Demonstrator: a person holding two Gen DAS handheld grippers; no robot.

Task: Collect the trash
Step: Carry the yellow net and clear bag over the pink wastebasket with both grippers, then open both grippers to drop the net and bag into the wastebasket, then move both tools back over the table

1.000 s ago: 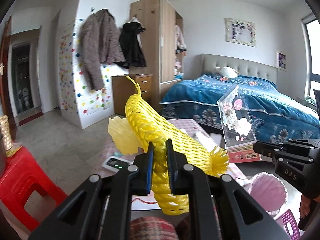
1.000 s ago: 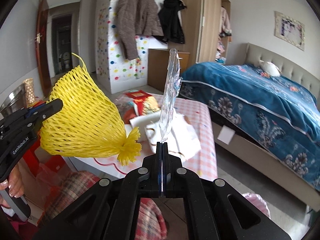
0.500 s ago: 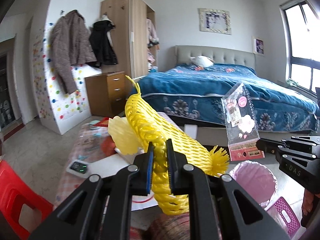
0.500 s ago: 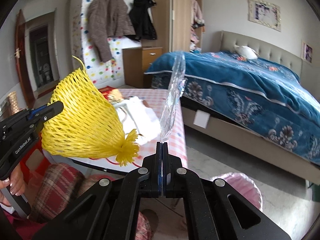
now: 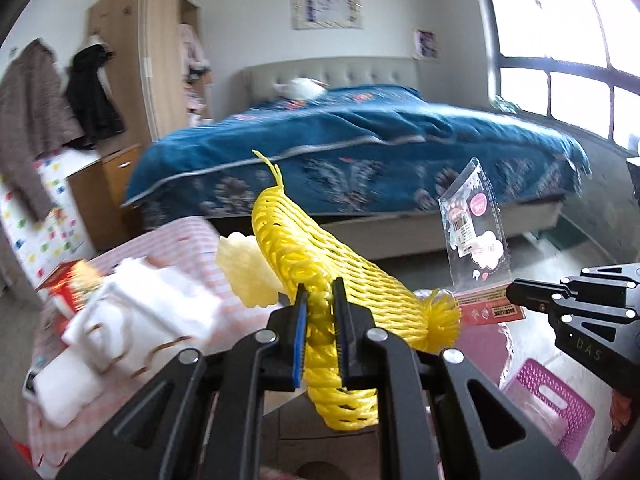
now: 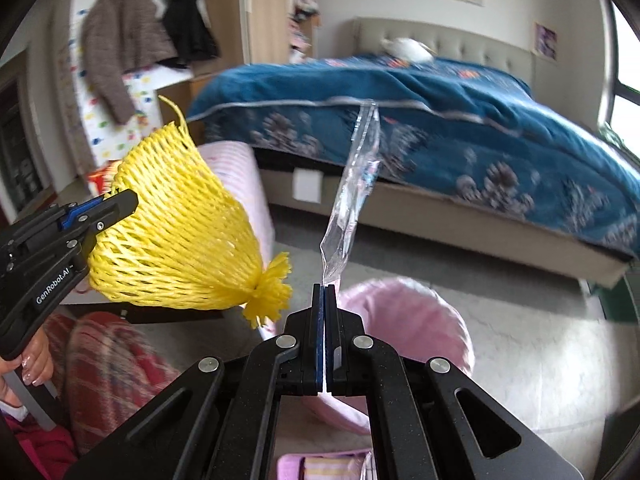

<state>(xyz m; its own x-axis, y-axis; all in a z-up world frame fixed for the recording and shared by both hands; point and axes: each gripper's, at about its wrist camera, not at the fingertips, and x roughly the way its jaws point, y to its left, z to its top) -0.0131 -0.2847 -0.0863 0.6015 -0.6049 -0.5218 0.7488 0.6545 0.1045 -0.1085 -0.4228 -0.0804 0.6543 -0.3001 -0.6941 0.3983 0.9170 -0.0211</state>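
My left gripper (image 5: pixel 319 296) is shut on a yellow foam fruit net (image 5: pixel 320 264), held in the air; the net also shows at the left of the right wrist view (image 6: pixel 176 220). My right gripper (image 6: pixel 325 288) is shut on the bottom edge of a clear plastic package (image 6: pixel 354 196), which stands upright edge-on; the left wrist view shows its printed face (image 5: pixel 476 236) and the right gripper (image 5: pixel 516 292) beside the net. A pink trash bin (image 6: pixel 404 328) sits on the floor just below and behind the right gripper, partly hidden by it.
A pink checked table (image 5: pixel 176 236) at the left holds white foam pieces (image 5: pixel 132 328) and a red box (image 5: pixel 64 292). A magenta perforated basket (image 5: pixel 548 404) stands on the floor at right. A blue-covered bed (image 6: pixel 440 120) fills the background. The person's plaid-clad legs (image 6: pixel 108 368) are below left.
Both grippers have swung right with their loads, away from the table and towards the bed side. The pink bin now lies right under the right gripper.
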